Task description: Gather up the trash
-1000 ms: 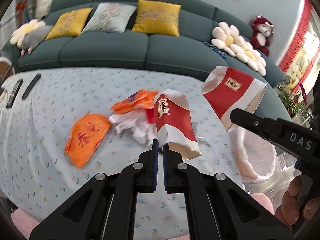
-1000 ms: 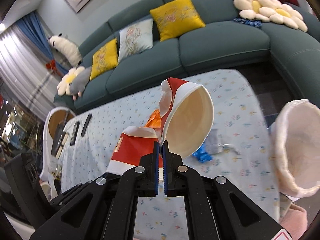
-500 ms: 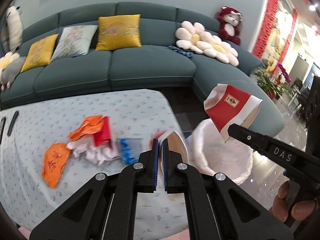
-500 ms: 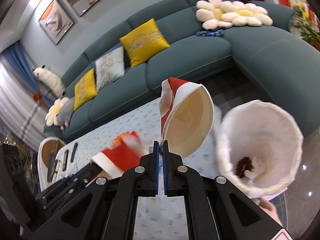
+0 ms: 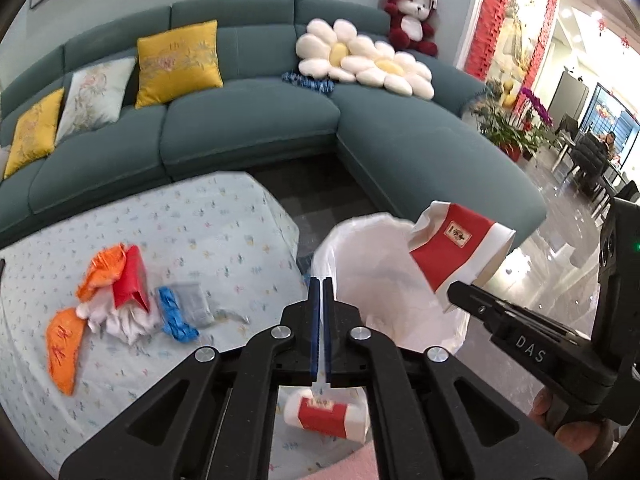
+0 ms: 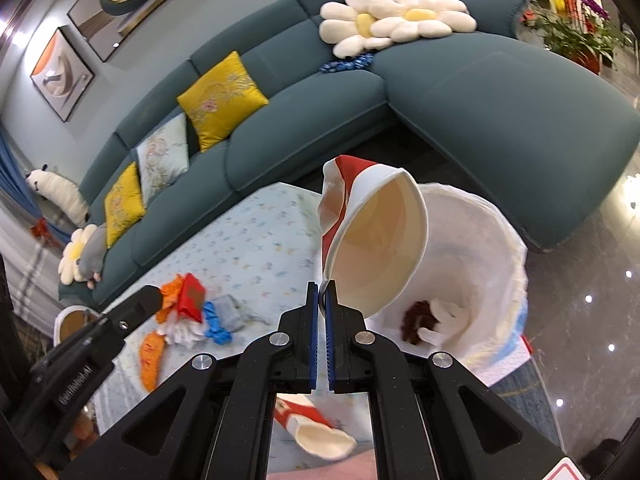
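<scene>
Loose cup: nearest item. It lies on its side low in both wrist views, under the gripper bodies, red band up. Whether it rests on the table edge or on the floor cannot be told. It is outside the bin, so it counts as uncollected.

Left gripper: pads drawn together to a thin slit with nothing between them. It hangs at the table edge just beside the bin, carrying nothing. Judged free for the next pick.

Right gripper: pinched on the rim of the held cup, with one pad inside the wall and one outside. A rim pinch suits a thin paper wall and leaves the body hanging free to drop.

Held cup, pose: tilted, with its mouth toward the right camera. In the left view it sits over the bin opening. Judged to be staged for release there, since letting go should send it in.

Bin: lined in white and set close against the table corner, so the carry from table to bin is short. Scraps, dark and white, lie at the bottom.

Pile: orange wrappers, a red carton, white tissue, and blue and grey bits, bunched on the table well apart from the bin. Judged the bulk of the remaining work.

Risk: the held cup is near the bin's rim and could glance off it.

Sofa: farthest, behind the table. It holds cushions and is no part of the task.
</scene>
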Demonstrator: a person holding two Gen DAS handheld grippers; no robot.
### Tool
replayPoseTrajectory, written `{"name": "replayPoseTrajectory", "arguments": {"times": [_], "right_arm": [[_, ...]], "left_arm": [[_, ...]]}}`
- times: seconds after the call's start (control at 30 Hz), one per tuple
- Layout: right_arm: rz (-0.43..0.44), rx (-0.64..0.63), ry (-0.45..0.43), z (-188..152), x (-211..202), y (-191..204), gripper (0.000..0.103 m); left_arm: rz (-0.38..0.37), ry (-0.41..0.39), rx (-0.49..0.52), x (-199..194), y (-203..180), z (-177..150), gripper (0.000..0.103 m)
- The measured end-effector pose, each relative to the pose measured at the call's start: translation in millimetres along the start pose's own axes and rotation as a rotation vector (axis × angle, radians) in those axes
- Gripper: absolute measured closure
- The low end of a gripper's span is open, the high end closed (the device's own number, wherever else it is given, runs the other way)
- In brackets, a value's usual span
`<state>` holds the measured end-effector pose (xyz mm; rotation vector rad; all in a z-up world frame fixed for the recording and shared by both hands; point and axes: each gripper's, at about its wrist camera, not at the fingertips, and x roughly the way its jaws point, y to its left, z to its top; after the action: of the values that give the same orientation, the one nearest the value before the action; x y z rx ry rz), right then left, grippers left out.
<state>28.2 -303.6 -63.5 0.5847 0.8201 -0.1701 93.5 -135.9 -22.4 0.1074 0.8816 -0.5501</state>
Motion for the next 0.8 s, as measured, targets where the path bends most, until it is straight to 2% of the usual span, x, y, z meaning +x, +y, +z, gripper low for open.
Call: {"name": "replayPoseTrajectory", "arguments": {"times": [0.07, 0.13, 0.17, 0.2, 0.37, 0.53, 0.63, 0.8], "right_arm": [[-0.014, -0.002, 0.019, -9.5, 3.2, -8.4, 0.099], [-0.025, 0.002, 0.034, -17.7, 7.7, -16.5, 0.099], [-0.026, 0.009, 0.038, -19.0, 10.4, -18.6, 0.099], [-0.026, 0.019, 0.044, -21.1, 12.7, -21.9, 0.099], [-0.024, 0.022, 0.053, -26.9, 14.9, -27.4, 0.099], [-0.021, 0.01, 0.055, -28.5, 11.8, -25.8, 0.099], [-0.017, 0.002, 0.058, -31.2, 9.0, -24.7, 0.099], [-0.005, 0.012, 0.073, -40.0, 10.0, -25.6, 0.099]], "left_arm": [[-0.019, 0.043, -0.014, 7.2, 2.9, -14.0, 0.096], [-0.019, 0.094, -0.038, 16.8, 5.3, -31.2, 0.078], [-0.013, 0.115, -0.048, 21.2, 5.1, -40.7, 0.063], [0.0, 0.13, -0.052, 24.5, 3.1, -47.8, 0.058], [0.009, 0.214, -0.031, 38.6, -10.2, -88.0, 0.047], [0.016, 0.295, -0.045, 46.0, -14.5, -120.8, 0.046], [0.028, 0.29, -0.023, 33.5, -9.1, -136.0, 0.044], [0.067, 0.33, 0.026, 29.9, -1.6, -158.7, 0.042]]}}
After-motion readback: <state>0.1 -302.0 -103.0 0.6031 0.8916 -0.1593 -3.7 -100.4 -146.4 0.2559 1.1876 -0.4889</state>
